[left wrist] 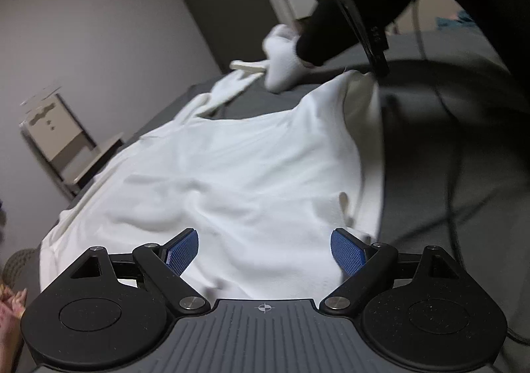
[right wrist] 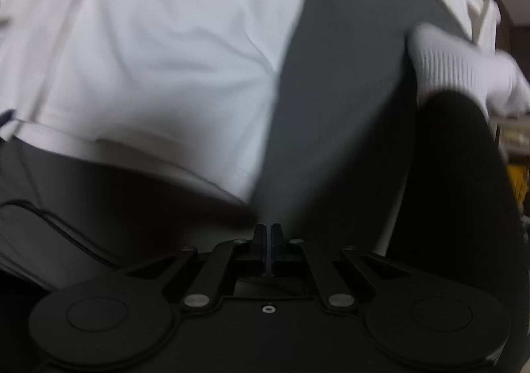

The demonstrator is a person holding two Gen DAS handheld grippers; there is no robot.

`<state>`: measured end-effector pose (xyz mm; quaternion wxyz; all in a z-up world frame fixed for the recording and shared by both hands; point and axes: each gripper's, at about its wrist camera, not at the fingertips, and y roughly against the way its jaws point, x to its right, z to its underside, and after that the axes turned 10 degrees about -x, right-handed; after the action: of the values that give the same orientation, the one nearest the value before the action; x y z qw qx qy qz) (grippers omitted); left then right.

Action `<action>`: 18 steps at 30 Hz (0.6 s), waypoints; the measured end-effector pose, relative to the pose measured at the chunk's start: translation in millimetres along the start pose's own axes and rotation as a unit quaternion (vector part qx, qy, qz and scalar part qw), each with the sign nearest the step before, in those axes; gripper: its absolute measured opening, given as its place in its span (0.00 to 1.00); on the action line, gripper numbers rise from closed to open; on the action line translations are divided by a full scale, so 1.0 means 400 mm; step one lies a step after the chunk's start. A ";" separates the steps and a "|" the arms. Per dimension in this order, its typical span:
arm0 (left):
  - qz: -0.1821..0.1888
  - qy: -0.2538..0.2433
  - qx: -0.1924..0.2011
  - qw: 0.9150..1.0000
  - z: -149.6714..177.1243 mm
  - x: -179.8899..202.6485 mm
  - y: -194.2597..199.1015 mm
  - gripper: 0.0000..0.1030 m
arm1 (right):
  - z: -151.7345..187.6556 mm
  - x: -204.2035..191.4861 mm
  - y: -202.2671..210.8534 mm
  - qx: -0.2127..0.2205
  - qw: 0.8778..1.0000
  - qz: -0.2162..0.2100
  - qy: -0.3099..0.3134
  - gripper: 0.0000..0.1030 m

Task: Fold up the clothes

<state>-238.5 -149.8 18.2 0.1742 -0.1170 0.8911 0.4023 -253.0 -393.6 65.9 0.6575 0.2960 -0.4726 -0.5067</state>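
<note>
While a white garment (left wrist: 232,174) lies spread and rumpled across a dark grey bed (left wrist: 463,158), the left gripper (left wrist: 264,252) hovers just above its near hem, blue pads (left wrist: 184,250) set wide apart. The right gripper (right wrist: 268,237) (jaws pressed together, nothing visible between them) points over the grey surface beside the cloth. A white-socked foot (right wrist: 463,71) rests nearby.

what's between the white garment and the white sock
A bare strip of the dark grey surface separates the white garment from the white sock, clearest in the right wrist view.
</note>
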 end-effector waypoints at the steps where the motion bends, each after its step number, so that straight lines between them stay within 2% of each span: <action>1: 0.004 -0.002 0.002 1.000 0.000 0.004 0.001 0.85 | 0.007 0.001 0.005 0.012 1.000 -0.004 0.002 0.08; 3: 0.010 -0.001 0.008 1.000 0.001 0.010 0.005 0.85 | 0.026 -0.011 0.036 0.055 0.998 -0.028 0.015 0.15; 4: 0.012 -0.001 0.011 1.000 0.000 0.012 0.006 0.85 | 0.037 -0.023 0.055 0.075 0.996 -0.040 0.019 0.28; 5: 0.014 -0.001 0.013 1.000 -0.001 0.013 0.007 0.85 | 0.046 -0.039 0.069 0.092 0.994 -0.042 0.031 0.35; 7: 0.017 0.001 0.016 1.000 -0.004 0.014 0.009 0.85 | 0.060 -0.081 0.081 0.115 0.991 -0.020 0.066 0.37; 9: 0.022 0.009 0.018 1.000 -0.007 0.014 0.009 0.85 | 0.068 -0.127 0.073 0.126 0.987 0.024 0.100 0.37; 12: 0.026 0.016 0.019 0.999 -0.008 0.015 0.009 0.85 | 0.069 -0.172 0.050 0.141 0.978 0.072 0.133 0.37; 13: 0.026 0.015 0.018 0.999 -0.008 0.017 0.008 0.85 | 0.067 -0.176 0.042 0.142 0.977 0.083 0.133 0.30; 14: 0.026 0.013 0.016 0.999 -0.006 0.018 0.008 0.85 | 0.058 -0.169 0.035 0.140 0.978 0.089 0.130 0.13; 15: 0.026 0.012 0.014 0.999 -0.005 0.019 0.006 0.85 | 0.051 -0.159 0.030 0.132 0.979 0.092 0.126 0.06; 18: 0.028 0.010 0.004 1.000 -0.002 0.021 0.001 0.85 | 0.042 -0.123 0.024 0.106 0.983 0.091 0.117 0.05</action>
<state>-246.4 -150.9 15.5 0.1540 -0.0951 0.8975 0.4022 -267.0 -342.5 64.8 0.7168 0.3772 -0.4684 -0.3530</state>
